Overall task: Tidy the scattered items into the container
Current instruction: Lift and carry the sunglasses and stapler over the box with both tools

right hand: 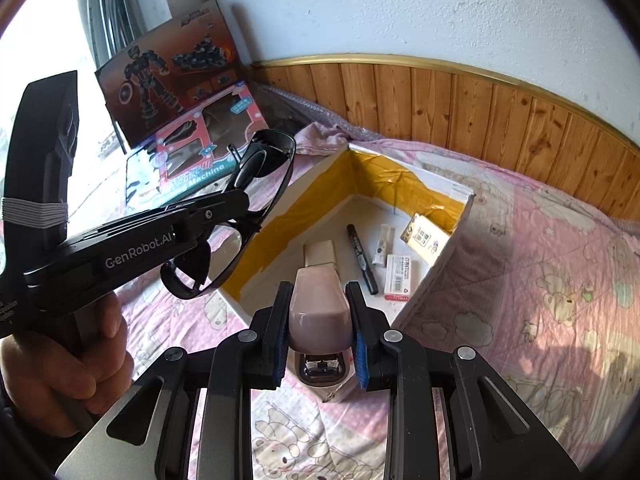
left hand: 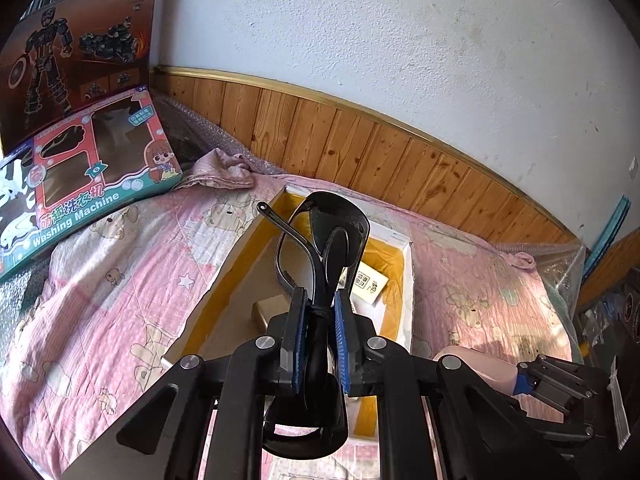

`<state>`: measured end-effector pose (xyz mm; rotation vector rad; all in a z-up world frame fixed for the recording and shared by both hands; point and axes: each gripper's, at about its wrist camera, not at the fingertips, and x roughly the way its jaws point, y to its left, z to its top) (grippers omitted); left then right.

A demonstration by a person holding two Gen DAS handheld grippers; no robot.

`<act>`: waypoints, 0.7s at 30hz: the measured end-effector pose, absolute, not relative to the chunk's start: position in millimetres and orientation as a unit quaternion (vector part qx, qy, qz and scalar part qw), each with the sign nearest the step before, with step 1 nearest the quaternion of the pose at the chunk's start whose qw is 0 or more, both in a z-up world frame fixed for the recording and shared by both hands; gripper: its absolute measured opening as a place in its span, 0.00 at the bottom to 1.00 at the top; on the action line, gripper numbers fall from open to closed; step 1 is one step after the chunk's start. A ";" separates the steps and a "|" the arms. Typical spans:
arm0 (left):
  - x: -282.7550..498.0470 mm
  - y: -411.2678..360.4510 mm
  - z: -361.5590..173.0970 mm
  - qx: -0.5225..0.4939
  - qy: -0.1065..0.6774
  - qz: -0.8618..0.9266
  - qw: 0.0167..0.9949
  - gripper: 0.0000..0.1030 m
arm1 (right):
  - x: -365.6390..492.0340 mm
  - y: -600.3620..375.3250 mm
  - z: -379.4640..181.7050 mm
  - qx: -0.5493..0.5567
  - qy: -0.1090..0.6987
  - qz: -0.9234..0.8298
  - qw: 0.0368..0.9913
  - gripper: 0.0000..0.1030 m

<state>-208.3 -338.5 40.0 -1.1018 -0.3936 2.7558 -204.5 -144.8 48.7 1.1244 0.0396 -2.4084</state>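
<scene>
My left gripper point(left hand: 320, 320) is shut on a pair of black sunglasses point(left hand: 320, 236), held up over the near-left edge of an open cardboard box point(left hand: 236, 256) with yellow tape inside. The right wrist view shows the same sunglasses point(right hand: 260, 184) in the left gripper point(right hand: 224, 204) at the left. My right gripper point(right hand: 320, 320) is shut on a pale pink stapler point(right hand: 318, 300), just above the box's near corner point(right hand: 236, 300). The stapler point(left hand: 480, 368) and right gripper point(left hand: 524, 376) also show at the lower right of the left wrist view.
Inside the box lie a black marker point(right hand: 362, 258), a small tube point(right hand: 384, 246), a white-and-red packet point(right hand: 398, 278), a tan card point(right hand: 426, 238) and a beige block point(right hand: 319, 254). The box sits on a pink quilt point(right hand: 540, 280). Toy boxes point(left hand: 76, 184) lean at the left. A hand point(right hand: 60, 368) holds the left gripper.
</scene>
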 end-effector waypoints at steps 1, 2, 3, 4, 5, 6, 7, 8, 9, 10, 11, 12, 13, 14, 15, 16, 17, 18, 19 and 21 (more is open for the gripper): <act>-215.0 -338.7 38.6 -0.371 -0.131 0.916 0.075 0.14 | -209.9 -146.4 47.6 0.413 0.014 -0.879 0.240 0.26; -222.1 -339.3 36.8 -0.376 -0.132 0.914 0.077 0.14 | -215.1 -148.0 46.0 0.415 0.014 -0.877 0.241 0.26; -229.4 -339.8 35.2 -0.380 -0.132 0.912 0.078 0.14 | -220.1 -149.6 44.2 0.418 0.015 -0.876 0.241 0.26; -236.5 -339.7 33.7 -0.383 -0.131 0.911 0.079 0.14 | -224.8 -151.5 42.1 0.420 0.016 -0.874 0.242 0.26; -243.9 -339.2 31.9 -0.387 -0.130 0.909 0.081 0.14 | -229.0 -153.7 39.9 0.423 0.018 -0.873 0.244 0.26; -251.1 -339.0 29.7 -0.392 -0.131 0.907 0.083 0.14 | -233.0 -155.8 37.9 0.425 0.021 -0.871 0.245 0.26; -258.0 -338.6 27.6 -0.397 -0.130 0.905 0.083 0.14 | -237.0 -157.7 35.8 0.427 0.024 -0.870 0.247 0.26; -265.0 -337.7 25.6 -0.400 -0.128 0.903 0.085 0.14 | -240.8 -159.5 33.4 0.429 0.026 -0.868 0.249 0.26; -271.9 -336.6 23.5 -0.404 -0.125 0.902 0.087 0.14 | -244.4 -161.2 30.9 0.431 0.028 -0.866 0.250 0.26; -279.2 -336.2 21.5 -0.409 -0.126 0.900 0.088 0.14 | -247.8 -163.0 28.6 0.433 0.030 -0.865 0.252 0.26; -286.2 -335.5 19.2 -0.413 -0.125 0.898 0.089 0.14 | -251.3 -164.8 26.1 0.435 0.032 -0.863 0.253 0.26; -293.1 -334.5 16.9 -0.416 -0.124 0.896 0.091 0.14 | -254.8 -166.3 23.5 0.438 0.034 -0.862 0.254 0.26; -299.7 -333.6 14.3 -0.420 -0.122 0.895 0.090 0.14 | -258.0 -167.5 20.9 0.440 0.035 -0.860 0.255 0.26; -306.0 -332.1 11.8 -0.424 -0.120 0.893 0.092 0.14 | -261.2 -168.6 18.1 0.443 0.036 -0.859 0.256 0.26; -312.1 -330.4 9.5 -0.428 -0.118 0.891 0.093 0.14 | -264.4 -169.7 15.3 0.445 0.037 -0.857 0.257 0.26; -317.9 -328.5 7.7 -0.430 -0.113 0.891 0.092 0.14 | -267.4 -170.8 12.6 0.448 0.038 -0.855 0.259 0.26; -323.5 -326.1 5.6 -0.433 -0.106 0.890 0.093 0.14 | -270.3 -172.0 9.9 0.451 0.040 -0.853 0.260 0.26; -329.2 -323.6 3.3 -0.437 -0.100 0.889 0.096 0.14 | -272.9 -173.7 7.3 0.454 0.043 -0.851 0.262 0.26; -335.1 -321.1 0.3 -0.441 -0.093 0.887 0.095 0.14 | -275.2 -175.6 4.8 0.457 0.045 -0.848 0.265 0.26; -347.9 -316.0 -7.6 -0.452 -0.081 0.882 0.104 0.14 | -279.5 -179.8 0.1 0.463 0.053 -0.842 0.271 0.26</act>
